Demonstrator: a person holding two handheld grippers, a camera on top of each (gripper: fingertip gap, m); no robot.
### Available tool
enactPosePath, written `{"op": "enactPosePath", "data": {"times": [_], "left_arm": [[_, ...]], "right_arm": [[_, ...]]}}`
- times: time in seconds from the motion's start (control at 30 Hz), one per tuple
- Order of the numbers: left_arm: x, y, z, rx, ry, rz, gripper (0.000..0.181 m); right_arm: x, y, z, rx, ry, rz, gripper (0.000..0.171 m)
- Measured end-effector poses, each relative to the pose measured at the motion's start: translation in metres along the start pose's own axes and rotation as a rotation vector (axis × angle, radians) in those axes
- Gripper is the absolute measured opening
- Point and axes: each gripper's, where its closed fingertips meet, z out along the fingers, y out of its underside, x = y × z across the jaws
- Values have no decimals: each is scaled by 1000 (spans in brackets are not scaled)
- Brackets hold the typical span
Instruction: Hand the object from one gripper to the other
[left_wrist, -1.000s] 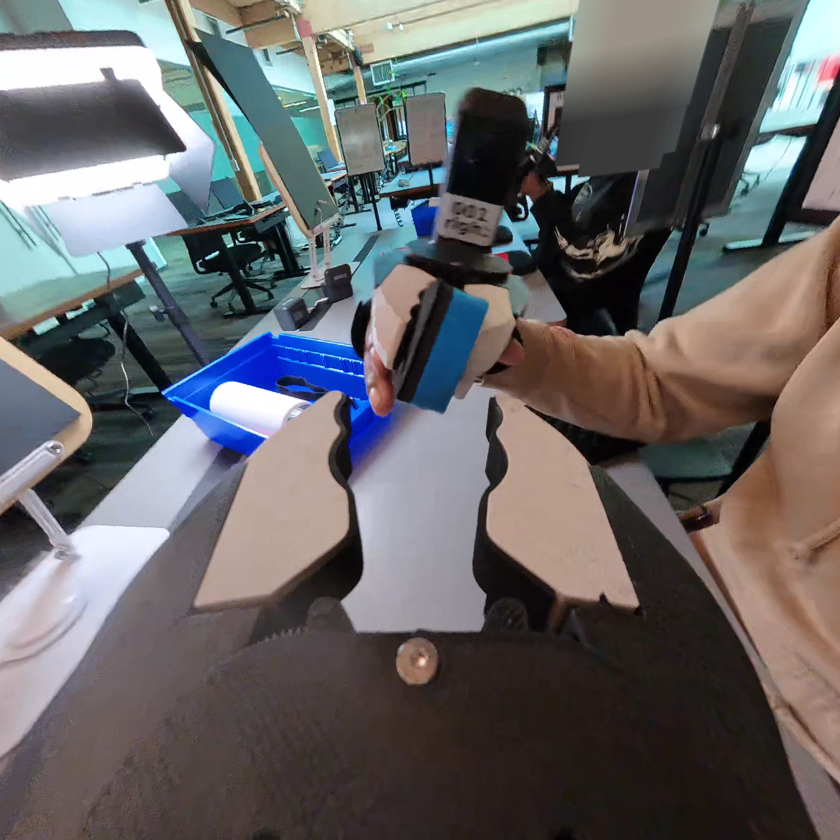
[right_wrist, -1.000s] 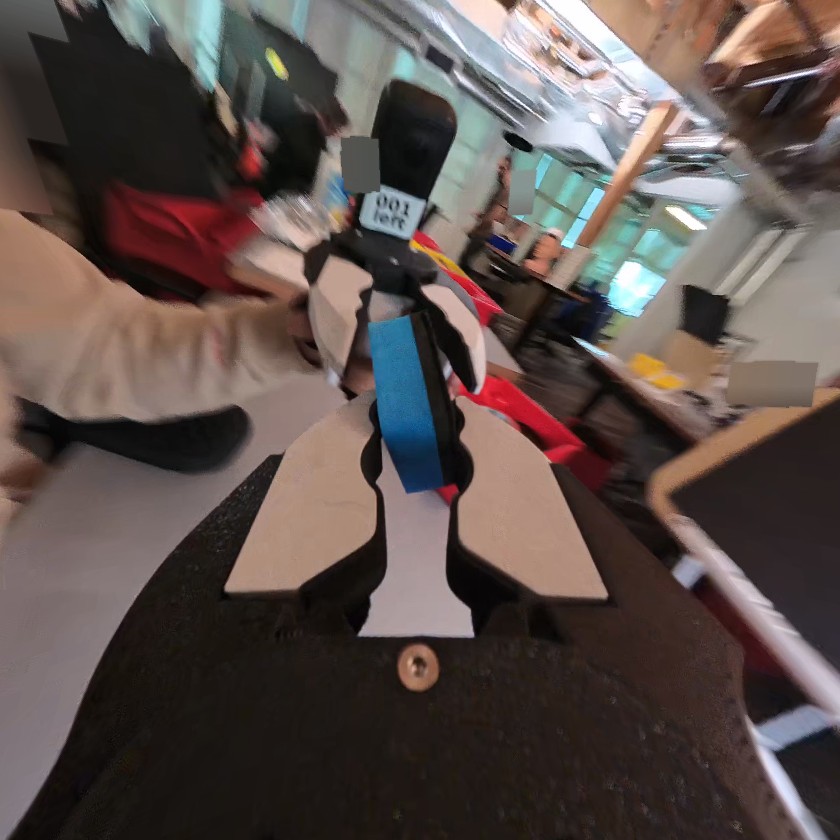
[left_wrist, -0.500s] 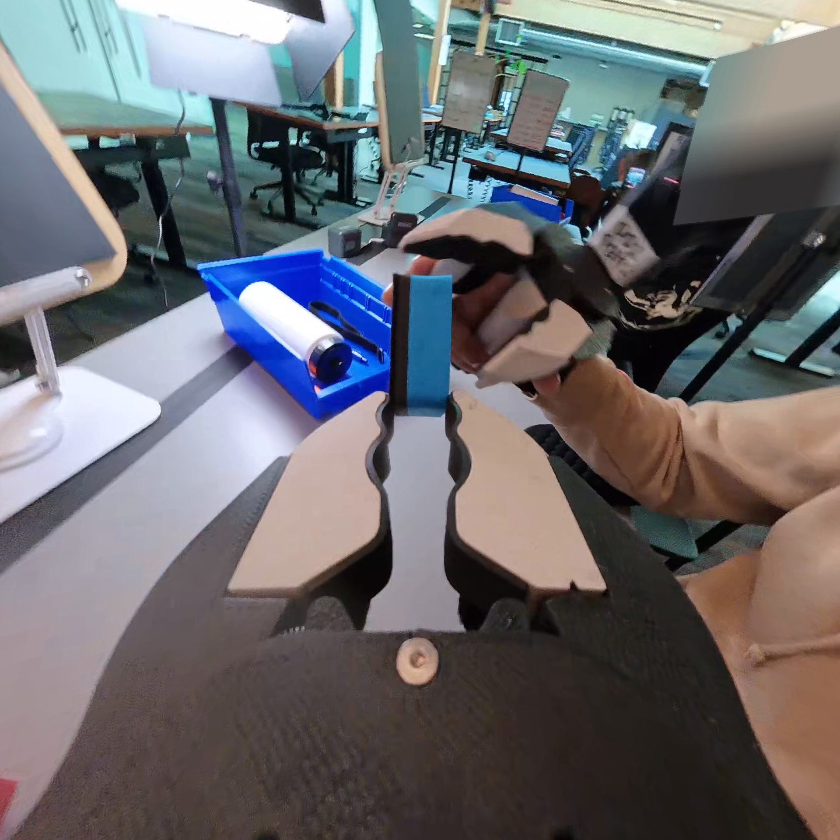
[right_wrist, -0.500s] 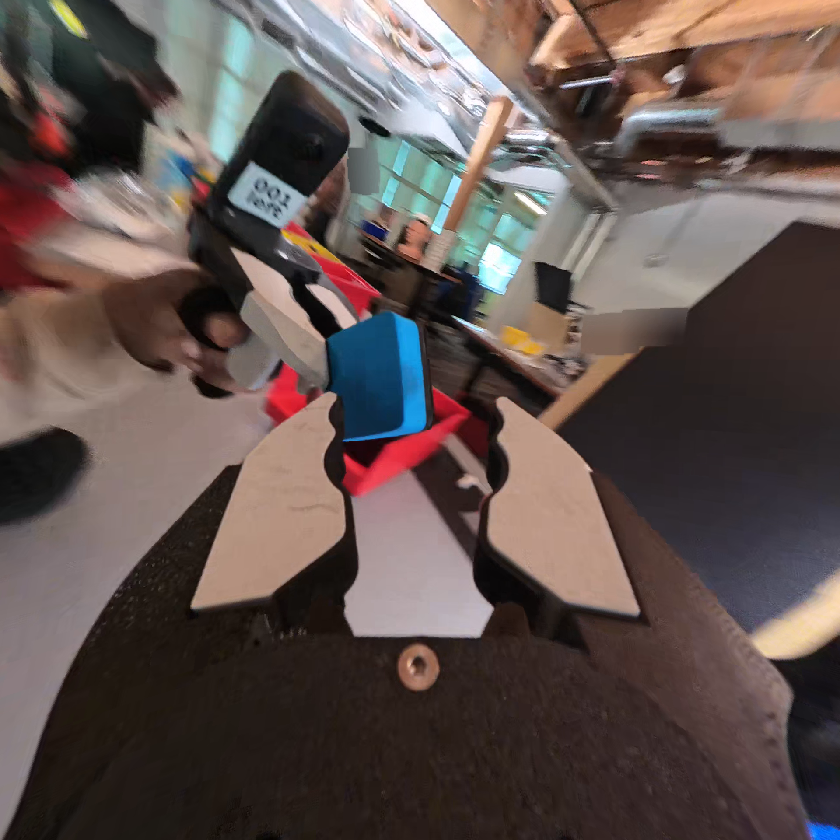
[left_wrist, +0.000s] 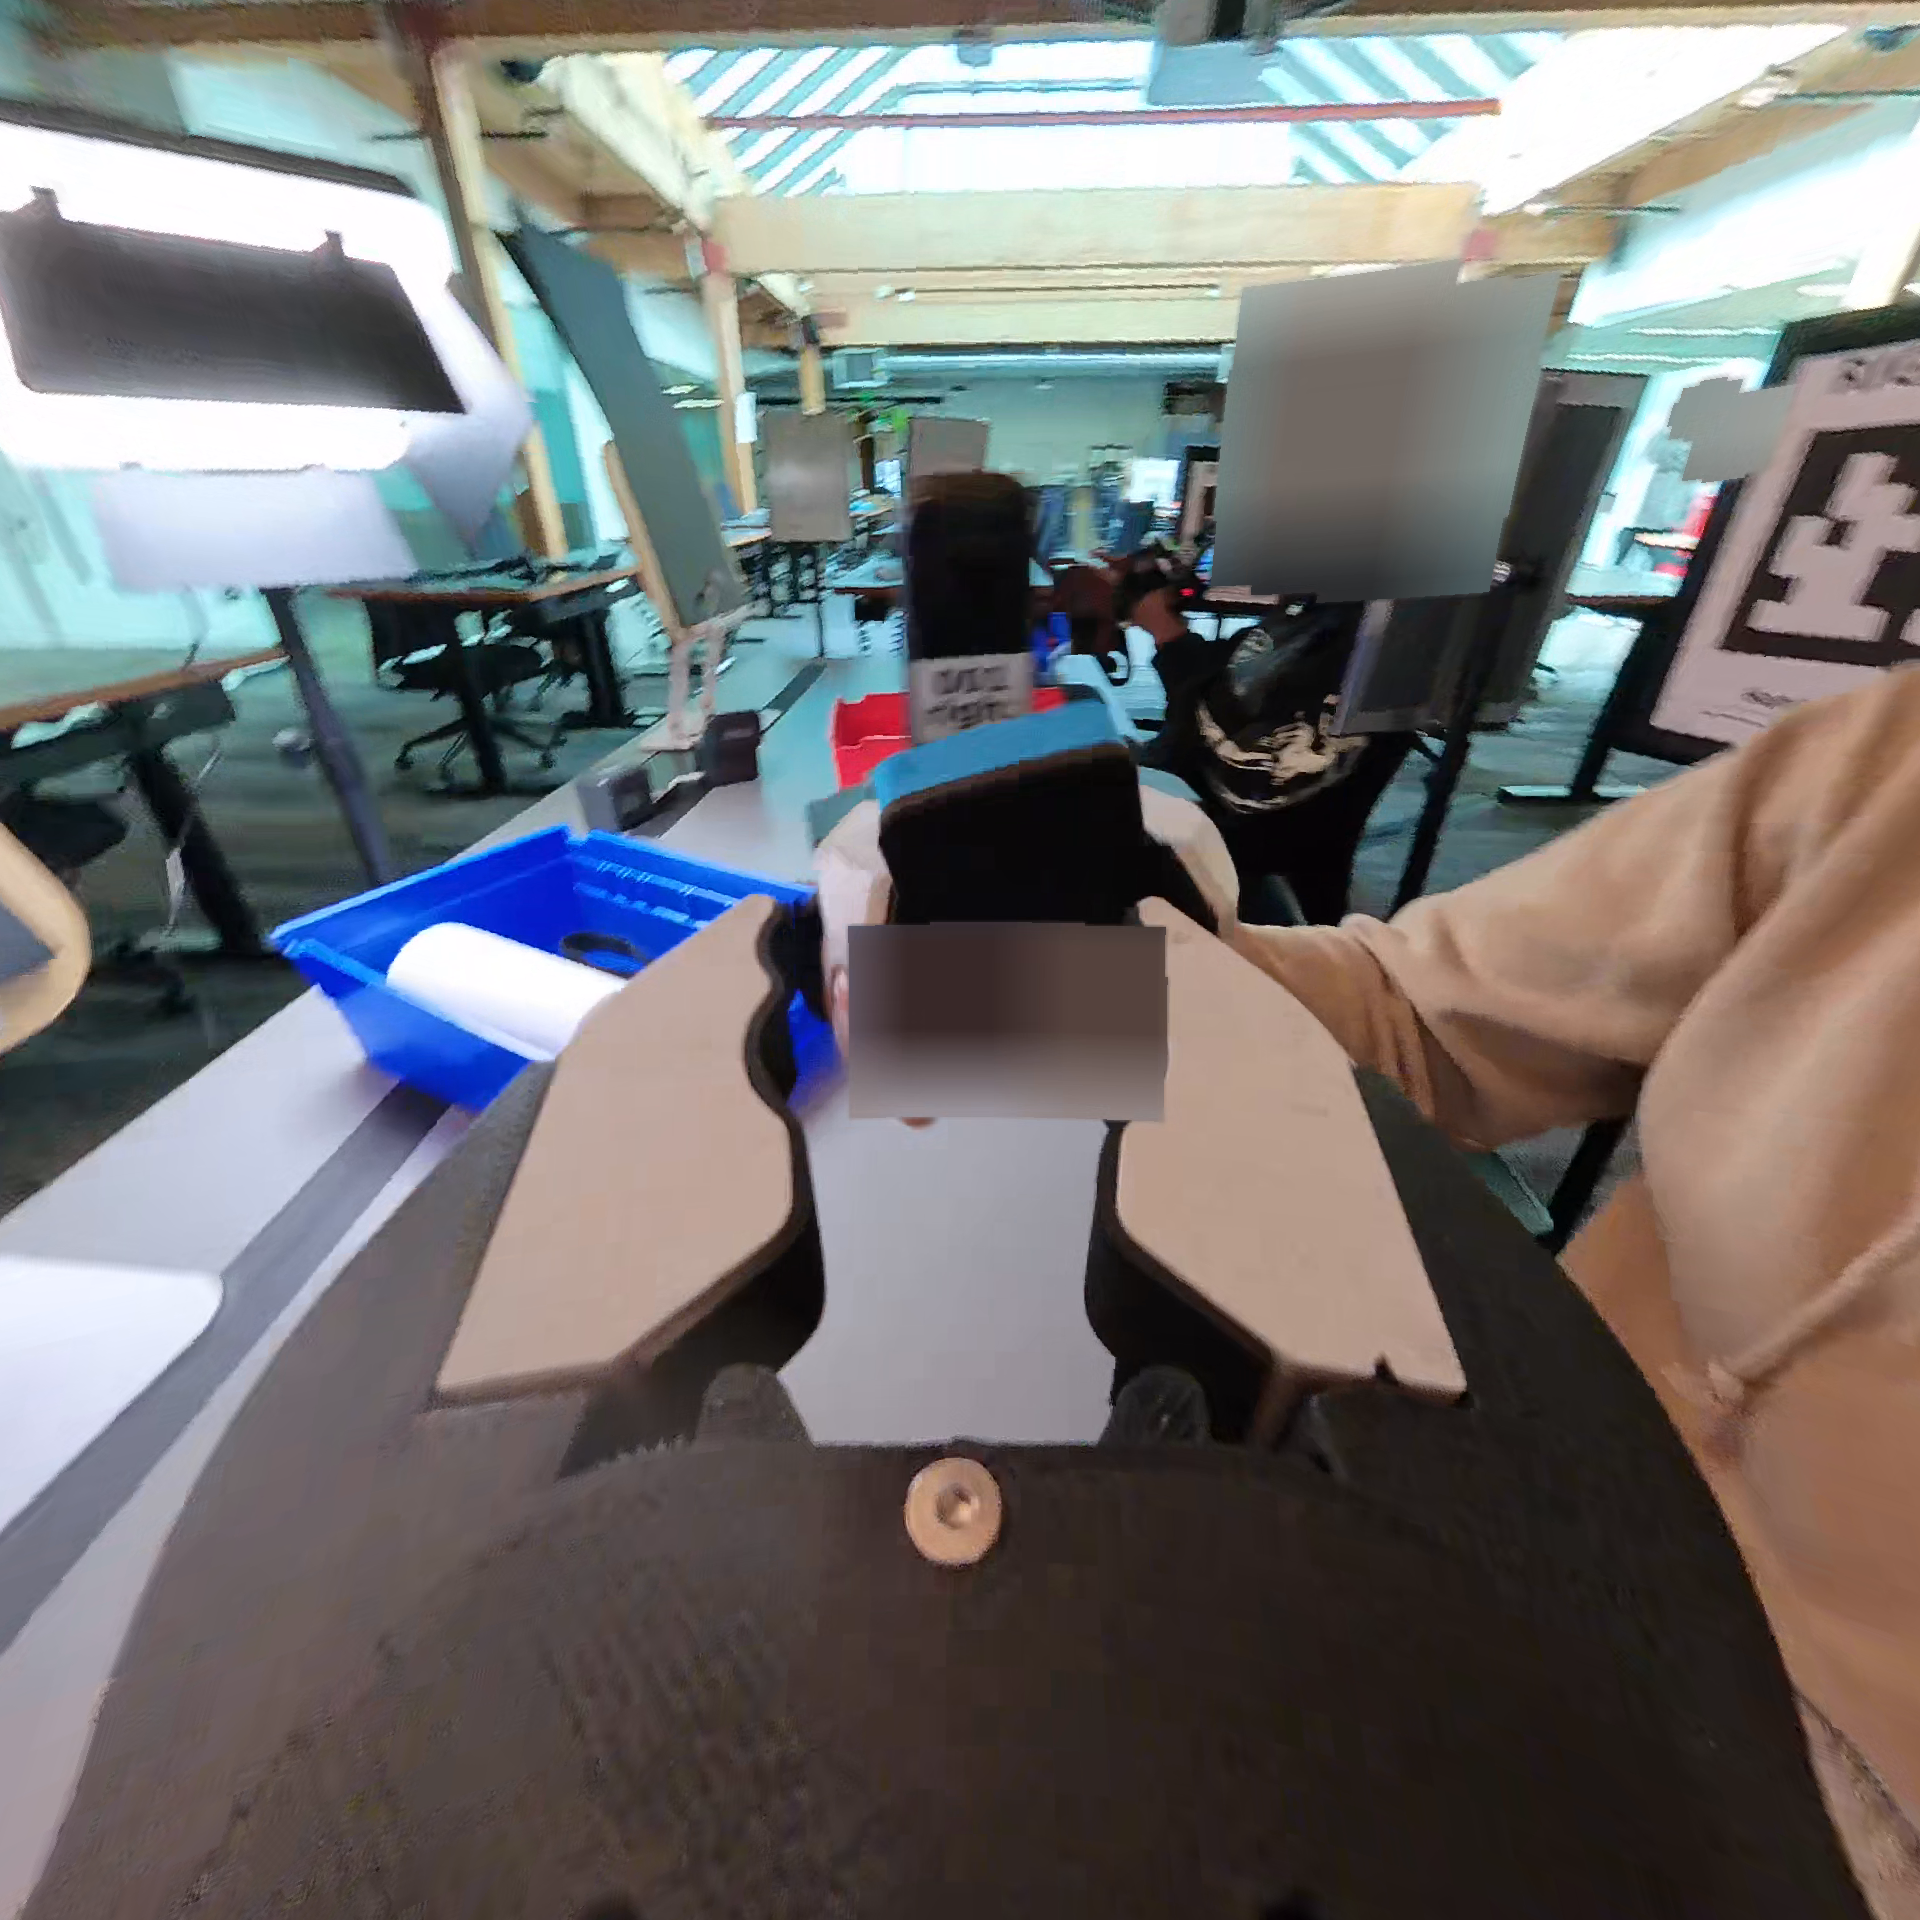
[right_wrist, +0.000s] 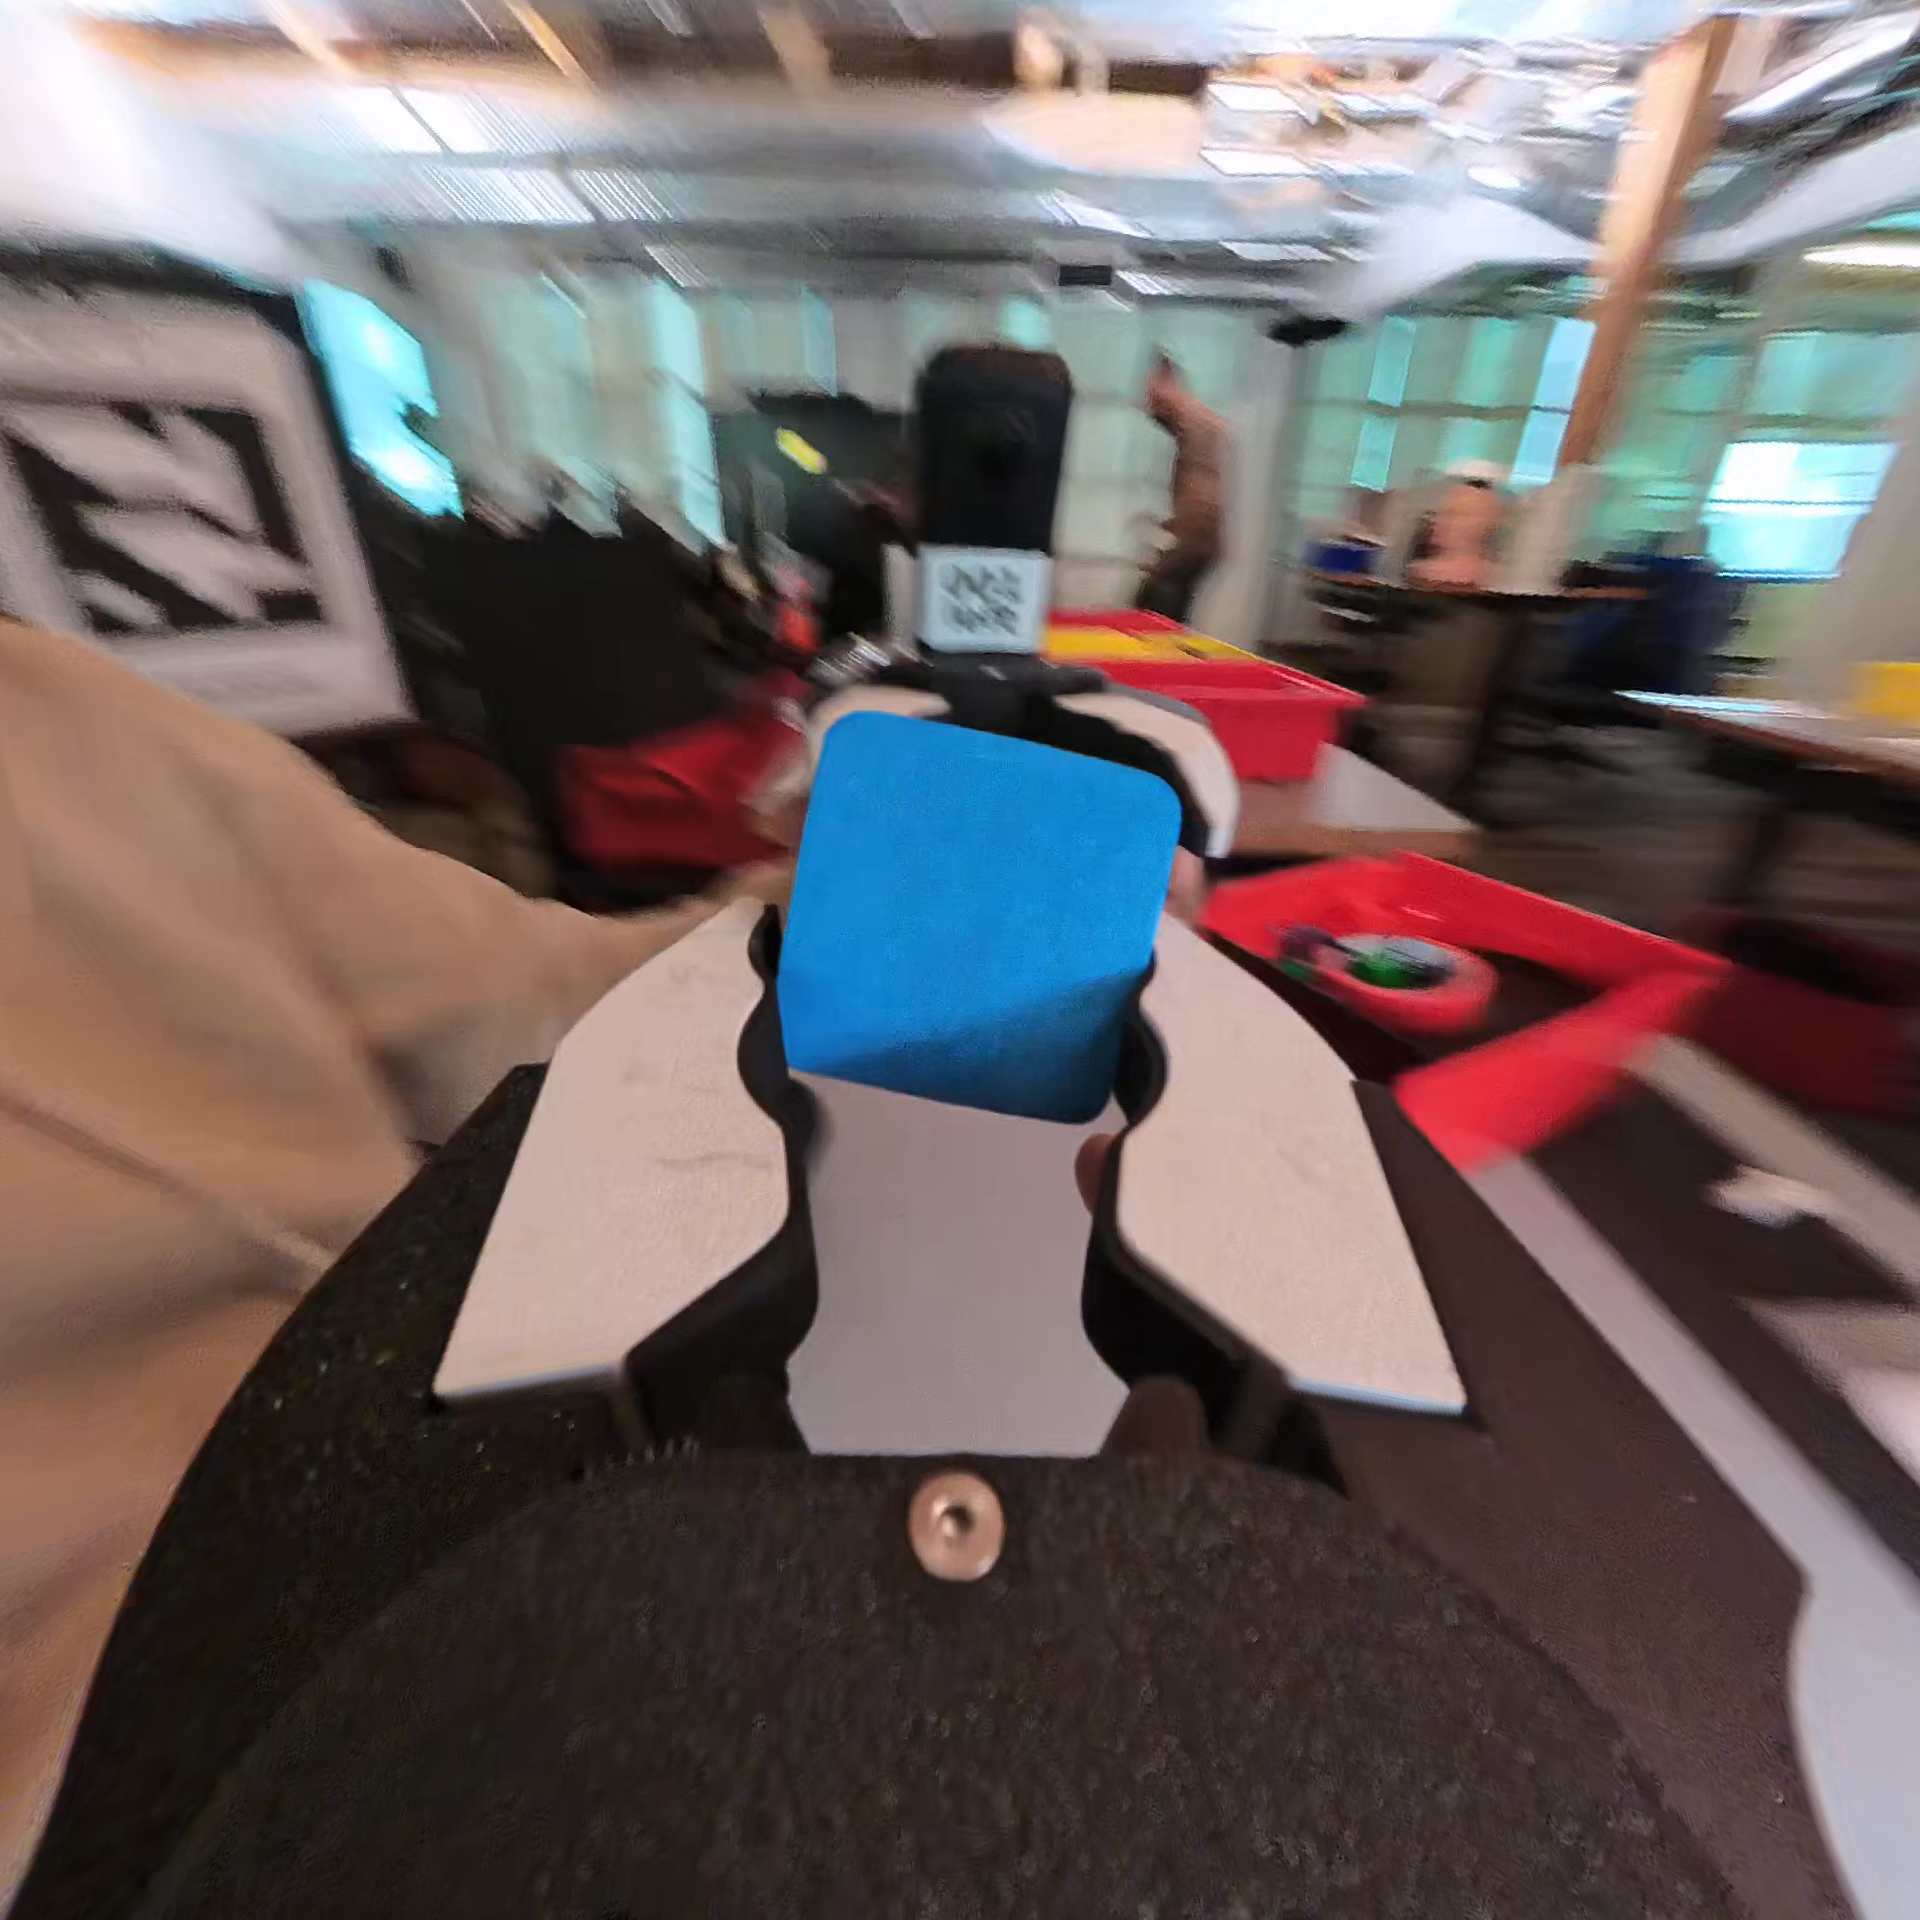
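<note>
Left wrist view: your left gripper (left_wrist: 961, 925) has its jaws wide apart over the grey table (left_wrist: 935, 1268). The block (left_wrist: 1008, 842) sits just past its fingertips, centred on the gap, black face toward you and blue edge on top. A mosaic patch hides the block's lower part, so you can't tell whether the left fingertips touch it. The right gripper (left_wrist: 1023, 883) faces you from the far side, one pale finger (left_wrist: 852, 873) against each side of the block, and looks clamped on it. A tan sleeve (left_wrist: 1507, 956) comes in from the right. The blue bin (left_wrist: 416, 1008) is far left on the table, with a white roll (left_wrist: 488, 977) in it.

Right wrist view, blurred: your right gripper (right_wrist: 956, 935) has the block (right_wrist: 977, 914) between its fingertips, blue face toward you and slightly tilted. The block's sides meet both tips, so the jaws are closed on it across its width. The block is up off the table (right_wrist: 945, 1247). The left gripper (right_wrist: 1013, 748) is just behind the block, and its pale fingers (right_wrist: 1195, 769) flank the block's far end. You can't tell whether they grip it. A red bin (right_wrist: 1507, 1081) stands near right, with a red tape roll (right_wrist: 1403, 971) inside.
</note>
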Motion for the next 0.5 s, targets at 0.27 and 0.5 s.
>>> {"op": "enactPosePath", "data": {"times": [0.27, 0.5], "left_arm": [[50, 23, 8, -116, 237, 168, 39], [-5, 12, -3, -106, -34, -3, 29]], "right_arm": [[-66, 20, 8, -65, -545, 366, 61], [14, -7, -10, 73, -3, 149, 61]]}}
